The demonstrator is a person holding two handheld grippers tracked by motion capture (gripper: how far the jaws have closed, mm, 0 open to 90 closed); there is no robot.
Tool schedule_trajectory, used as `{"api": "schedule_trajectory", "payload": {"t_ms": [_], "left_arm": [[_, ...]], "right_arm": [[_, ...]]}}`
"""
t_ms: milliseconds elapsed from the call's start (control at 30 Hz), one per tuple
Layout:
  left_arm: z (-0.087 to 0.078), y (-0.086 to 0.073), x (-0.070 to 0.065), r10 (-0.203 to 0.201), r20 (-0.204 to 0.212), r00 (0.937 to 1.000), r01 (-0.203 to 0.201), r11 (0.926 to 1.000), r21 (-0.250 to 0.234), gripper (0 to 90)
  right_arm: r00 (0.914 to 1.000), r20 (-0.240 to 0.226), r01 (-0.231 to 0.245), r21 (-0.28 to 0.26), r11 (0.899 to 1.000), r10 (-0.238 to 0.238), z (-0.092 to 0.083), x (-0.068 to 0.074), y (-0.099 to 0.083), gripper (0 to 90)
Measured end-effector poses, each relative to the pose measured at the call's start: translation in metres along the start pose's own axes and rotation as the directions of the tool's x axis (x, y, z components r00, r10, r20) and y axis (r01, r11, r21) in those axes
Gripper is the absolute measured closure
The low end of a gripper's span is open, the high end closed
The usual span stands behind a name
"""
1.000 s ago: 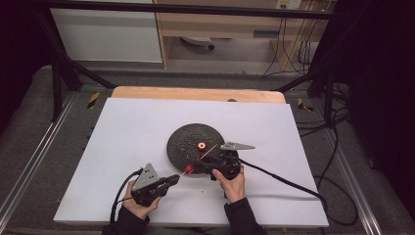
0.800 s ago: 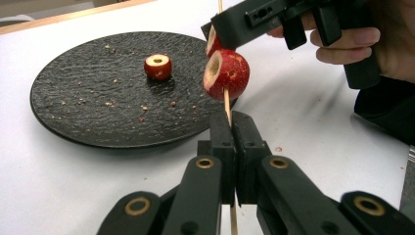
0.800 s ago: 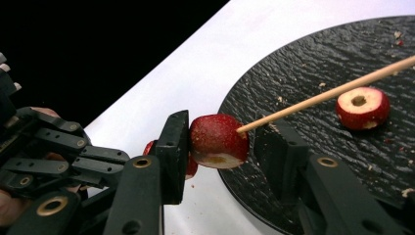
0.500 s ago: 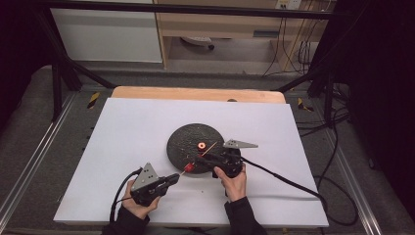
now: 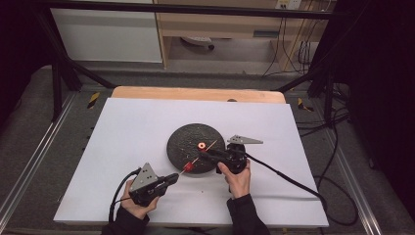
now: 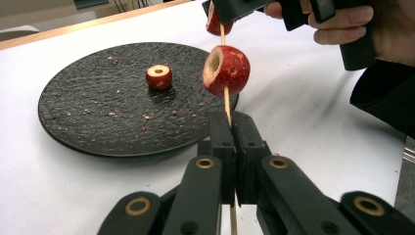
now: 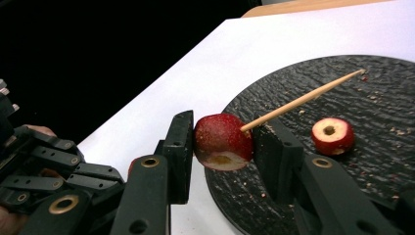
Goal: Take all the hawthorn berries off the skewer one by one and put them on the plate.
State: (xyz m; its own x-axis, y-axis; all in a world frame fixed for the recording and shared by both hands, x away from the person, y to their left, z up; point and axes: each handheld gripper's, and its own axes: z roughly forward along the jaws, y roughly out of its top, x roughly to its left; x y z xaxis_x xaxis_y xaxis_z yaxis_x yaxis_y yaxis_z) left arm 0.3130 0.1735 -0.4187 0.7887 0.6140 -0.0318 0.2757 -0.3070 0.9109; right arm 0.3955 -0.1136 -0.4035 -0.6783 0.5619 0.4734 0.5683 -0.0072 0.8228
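Observation:
My left gripper [image 6: 234,117] is shut on the lower end of a thin wooden skewer [image 6: 226,100], near the table's front [image 5: 174,177]. One cored red fruit [image 6: 226,70] is threaded on the skewer just above those jaws. Farther up the stick, my right gripper [image 7: 227,129] is shut on a second red fruit [image 7: 222,141]; its jaws have just closed further on it. The skewer's tip [image 7: 359,73] sticks out past that fruit, over the black plate [image 7: 391,196]. A third cored red fruit [image 7: 333,135] lies on the plate [image 5: 176,147] near its middle.
Red crumbs are scattered over the plate and the white table sheet [image 5: 127,132]. A wooden table edge [image 5: 195,93] runs along the back. Black cables trail from both grippers, the right one [image 5: 288,178] across the sheet. Dark frame bars stand at both sides.
The right gripper has drifted slightly toward the far right, still at the skewer. The left hand has stayed where it was.

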Motion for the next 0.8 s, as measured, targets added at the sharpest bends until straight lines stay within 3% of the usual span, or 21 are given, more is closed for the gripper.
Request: {"api": "schedule_trajectory", "payload": {"t_ms": [333,800], "left_arm": [[-0.003,0.0,0.001,0.006,0.001,1.0,-0.006,1.0,-0.006,88.4],[-0.004,-0.001,0.002,0.004,0.005,1.0,-0.004,1.0,-0.001,88.4]], "right_arm": [[0.9982,0.059,0.013,-0.027,1.0,-0.011,-0.012,-0.004,0.017,62.0],[0.9872,0.156,0.043,-0.048,0.998,-0.035,-0.03,-0.02,0.045,62.0]]}}
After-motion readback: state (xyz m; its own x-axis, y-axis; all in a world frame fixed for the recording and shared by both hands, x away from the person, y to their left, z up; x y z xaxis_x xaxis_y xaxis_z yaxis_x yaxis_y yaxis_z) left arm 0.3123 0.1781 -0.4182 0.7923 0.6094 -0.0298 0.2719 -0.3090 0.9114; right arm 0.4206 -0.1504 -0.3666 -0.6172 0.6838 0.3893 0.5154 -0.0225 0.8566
